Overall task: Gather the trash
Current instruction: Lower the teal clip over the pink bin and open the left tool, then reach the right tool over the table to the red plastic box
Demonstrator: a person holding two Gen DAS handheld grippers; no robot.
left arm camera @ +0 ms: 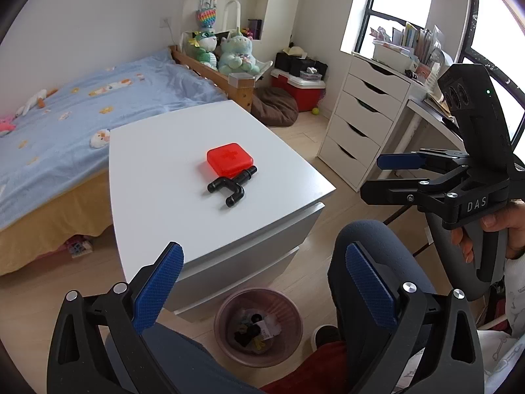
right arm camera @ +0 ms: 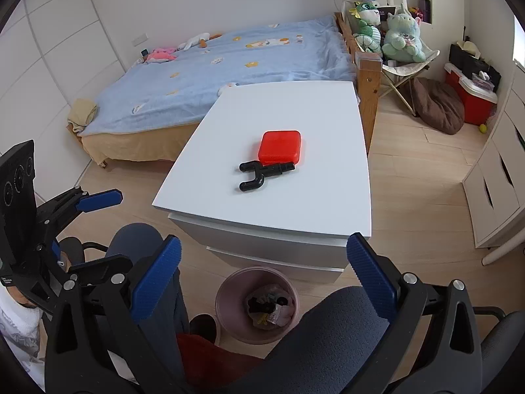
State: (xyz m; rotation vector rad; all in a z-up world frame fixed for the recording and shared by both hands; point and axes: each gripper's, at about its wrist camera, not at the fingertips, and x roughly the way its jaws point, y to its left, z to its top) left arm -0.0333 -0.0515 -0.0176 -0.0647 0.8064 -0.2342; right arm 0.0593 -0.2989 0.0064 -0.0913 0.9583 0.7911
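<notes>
A red square plastic case (left arm camera: 229, 159) (right arm camera: 279, 146) lies on the white cabinet top (left arm camera: 170, 170) (right arm camera: 295, 111). A black forked plastic pipe piece (left arm camera: 231, 185) (right arm camera: 262, 174) lies against its near side. A pink waste bin (left arm camera: 258, 325) (right arm camera: 257, 305) with several scraps inside stands on the floor in front of the cabinet. My left gripper (left arm camera: 262, 287) (right arm camera: 82, 229) is open and empty, held above the bin and the person's knees. My right gripper (right arm camera: 262, 280) (left arm camera: 380, 177) is open and empty, to the right of the cabinet.
A bed with a blue cover (left arm camera: 65, 115) (right arm camera: 229, 65) stands behind the cabinet. A white drawer unit (left arm camera: 361, 124) and a desk (left arm camera: 433, 115) stand at the right. A red cooler (left arm camera: 298, 90) and a brown cushion (left arm camera: 275, 105) sit on the floor at the back.
</notes>
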